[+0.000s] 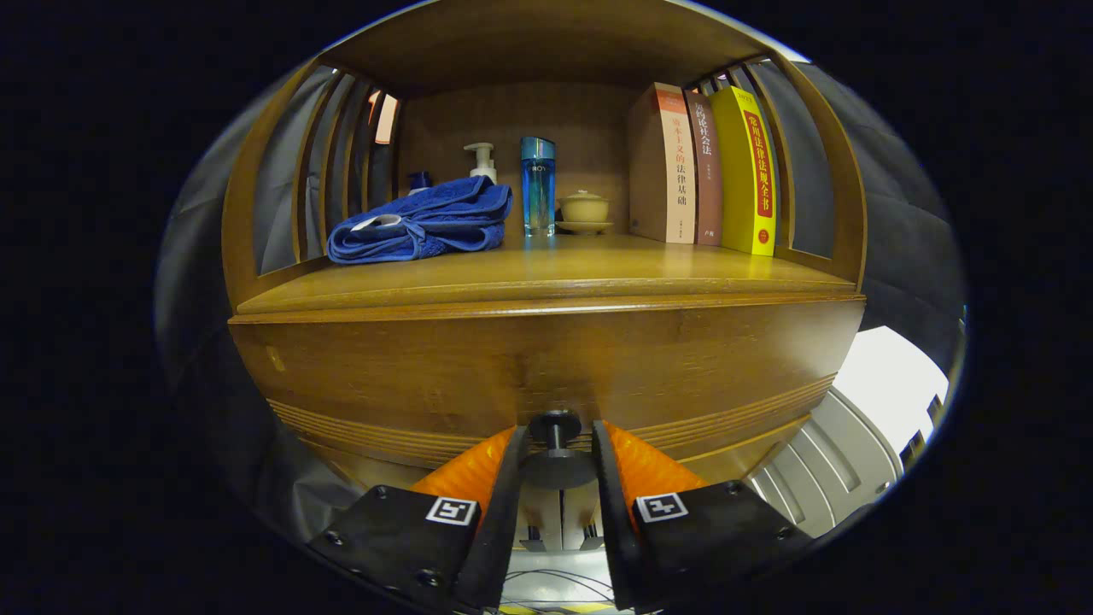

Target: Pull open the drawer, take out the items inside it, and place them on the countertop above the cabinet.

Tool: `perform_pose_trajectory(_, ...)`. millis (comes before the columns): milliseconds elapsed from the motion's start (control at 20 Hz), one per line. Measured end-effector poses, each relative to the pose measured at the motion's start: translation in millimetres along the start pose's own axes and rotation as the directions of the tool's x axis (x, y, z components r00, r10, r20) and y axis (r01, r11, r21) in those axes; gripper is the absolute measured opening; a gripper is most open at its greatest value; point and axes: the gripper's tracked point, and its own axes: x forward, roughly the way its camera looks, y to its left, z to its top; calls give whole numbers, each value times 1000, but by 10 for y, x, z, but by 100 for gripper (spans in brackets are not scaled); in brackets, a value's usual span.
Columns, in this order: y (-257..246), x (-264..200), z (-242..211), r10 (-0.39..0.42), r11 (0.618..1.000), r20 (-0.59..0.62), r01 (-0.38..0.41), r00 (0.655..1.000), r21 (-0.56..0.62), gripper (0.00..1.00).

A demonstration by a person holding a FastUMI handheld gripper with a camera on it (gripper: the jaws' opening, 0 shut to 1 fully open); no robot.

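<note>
The wooden drawer front [444, 367] fills the space just ahead of the fingers, and its inside is hidden. Its dark round knob [555, 444] sits between my two fingers, and both fingers [510, 465] press against the knob's wide disc. My gripper [555, 461] is shut on the knob. Above the drawer runs the wooden countertop [598, 269] of the cabinet.
On the countertop lie a folded blue towel [423, 222], a white pump bottle [482, 161], a blue bottle [538, 184], a lidded tan cup on a saucer [584, 211] and three upright books [704, 171]. Slatted side walls close the shelf. The middle front of the countertop is bare.
</note>
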Motion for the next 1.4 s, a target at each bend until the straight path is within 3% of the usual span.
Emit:
perform_pose_trajectory(300, -6, -92, -10, -30, 1000, 1, 30, 1000, -7, 46)
perform_pose_trajectory(1400, -12, -1255, -361, 22, 999, -54, -24, 998, -23, 45)
